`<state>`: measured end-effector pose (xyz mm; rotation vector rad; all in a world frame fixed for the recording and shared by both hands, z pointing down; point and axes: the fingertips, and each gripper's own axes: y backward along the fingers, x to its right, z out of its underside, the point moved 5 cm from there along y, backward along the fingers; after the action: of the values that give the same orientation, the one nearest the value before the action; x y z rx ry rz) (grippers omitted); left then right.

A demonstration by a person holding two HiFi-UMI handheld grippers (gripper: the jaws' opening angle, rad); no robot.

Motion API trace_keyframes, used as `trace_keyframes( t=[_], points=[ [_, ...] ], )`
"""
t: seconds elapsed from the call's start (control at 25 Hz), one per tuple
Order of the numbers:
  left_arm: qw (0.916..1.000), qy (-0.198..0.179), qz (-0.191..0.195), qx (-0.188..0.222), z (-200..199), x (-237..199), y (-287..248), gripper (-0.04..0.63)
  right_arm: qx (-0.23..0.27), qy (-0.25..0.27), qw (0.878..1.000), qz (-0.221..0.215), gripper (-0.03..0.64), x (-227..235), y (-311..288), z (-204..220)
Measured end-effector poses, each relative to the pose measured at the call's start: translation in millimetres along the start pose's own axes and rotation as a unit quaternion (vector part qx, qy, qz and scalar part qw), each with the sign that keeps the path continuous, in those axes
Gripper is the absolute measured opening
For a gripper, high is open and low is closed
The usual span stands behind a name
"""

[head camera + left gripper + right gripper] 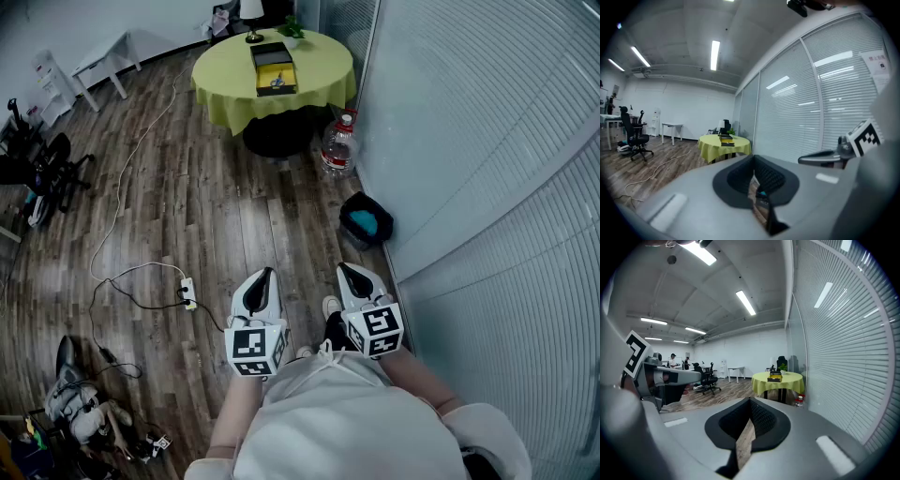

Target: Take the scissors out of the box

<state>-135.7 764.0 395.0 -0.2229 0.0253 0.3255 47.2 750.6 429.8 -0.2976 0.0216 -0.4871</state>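
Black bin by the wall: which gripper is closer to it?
Right. The black bin lies just ahead of the right gripper, a little to its right; the left gripper is farther left.

- Tablecloth (225,84): yellow-green.
- Box (275,68): black, yellow inside.
- Floor (206,216): dark brown wood planks.
- Bin (366,222): black, teal inside.
- Cubes (255,349): black-and-white square markers.
- Bottle (339,150): clear, red cap.
- Blinds (469,112): white, horizontal slats.

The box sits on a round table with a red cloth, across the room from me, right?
The cloth is yellow-green, not red, as the head view shows. The box does sit on it, across the room.
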Motion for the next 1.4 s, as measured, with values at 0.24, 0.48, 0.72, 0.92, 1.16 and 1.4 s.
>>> trace_keyframes(
  t=[0.24, 0.48, 0.72, 0.92, 1.16, 1.4],
  points=[
    [1.0000, 0.003, 0.001, -0.001, -0.6, -0.1, -13.9, 0.006, -0.004, -0.002, 1.000, -0.006, -0.002, 9.6, -13.0, -3.3],
    [0.9999, 0.007, -0.004, -0.007, -1.5, -7.1, -41.9, 0.006, -0.014, -0.007, 1.000, -0.017, -0.002, 22.8, -40.3, -4.9],
    [0.9999, 0.009, -0.008, 0.002, -15.9, -13.8, -108.7, 0.006, 0.009, 0.028, 0.999, -0.018, -0.002, 65.3, -94.6, -26.5],
    [0.9998, 0.013, -0.018, 0.001, -37.3, -14.7, -191.1, 0.006, 0.016, 0.054, 0.998, -0.034, -0.002, 124.9, -149.8, -52.1],
    [0.9986, 0.039, -0.029, -0.019, -52.0, -11.4, -283.6, 0.006, -0.006, 0.040, 0.998, -0.046, -0.002, 205.3, -203.8, -69.3],
    [0.9973, 0.050, -0.021, -0.048, -48.3, -17.5, -354.7, 0.006, -0.038, 0.011, 0.999, -0.032, -0.002, 263.1, -255.6, -66.8]
  ],
)
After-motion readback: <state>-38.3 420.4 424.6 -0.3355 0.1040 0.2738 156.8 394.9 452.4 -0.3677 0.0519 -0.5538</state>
